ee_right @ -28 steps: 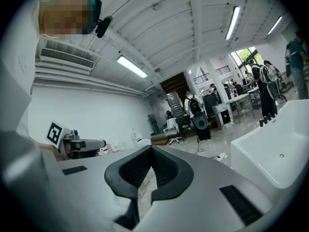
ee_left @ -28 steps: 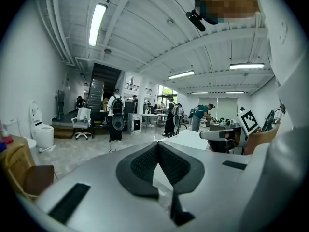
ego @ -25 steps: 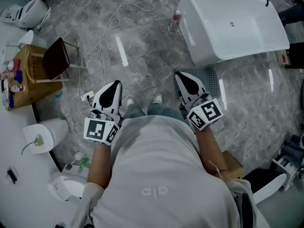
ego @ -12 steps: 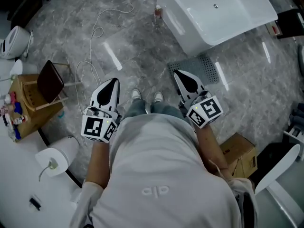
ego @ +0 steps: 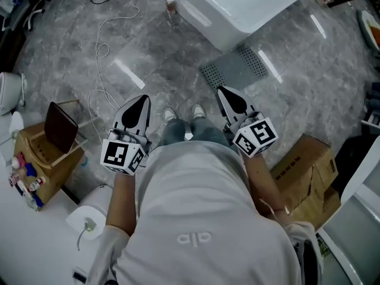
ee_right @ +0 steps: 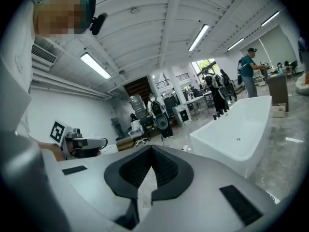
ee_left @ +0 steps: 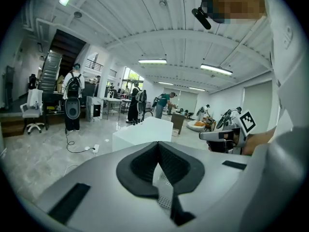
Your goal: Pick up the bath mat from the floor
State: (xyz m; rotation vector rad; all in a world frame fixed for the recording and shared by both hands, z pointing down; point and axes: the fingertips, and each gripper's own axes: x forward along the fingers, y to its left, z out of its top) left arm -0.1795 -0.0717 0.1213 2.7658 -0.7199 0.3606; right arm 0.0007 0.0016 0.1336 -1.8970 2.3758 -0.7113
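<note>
The bath mat (ego: 234, 70) is a grey perforated rectangle lying flat on the marble floor, just in front of the white bathtub (ego: 237, 5). In the head view my right gripper (ego: 224, 91) is held at waist height, its tip pointing toward the mat's near edge, well above it. My left gripper (ego: 144, 100) hangs level with it at the left, over bare floor. Both are shut, with nothing between the jaws. In the left gripper view the left gripper (ee_left: 158, 144) has its pads meeting, and in the right gripper view the right gripper (ee_right: 151, 148) does too, with the bathtub (ee_right: 241, 129) beyond.
A cardboard box (ego: 306, 171) stands at the right. A wooden stand (ego: 41, 159) with a dark panel sits at the left, and a white cable (ego: 101, 58) runs across the floor. A bottle (ego: 171, 8) stands by the tub. The person's shoes (ego: 170, 114) are between the grippers.
The head view has swung round: the tub and mat have slid up and to the left in the frame, and the cardboard box has come in. Both grippers stay shut in front of the body.
</note>
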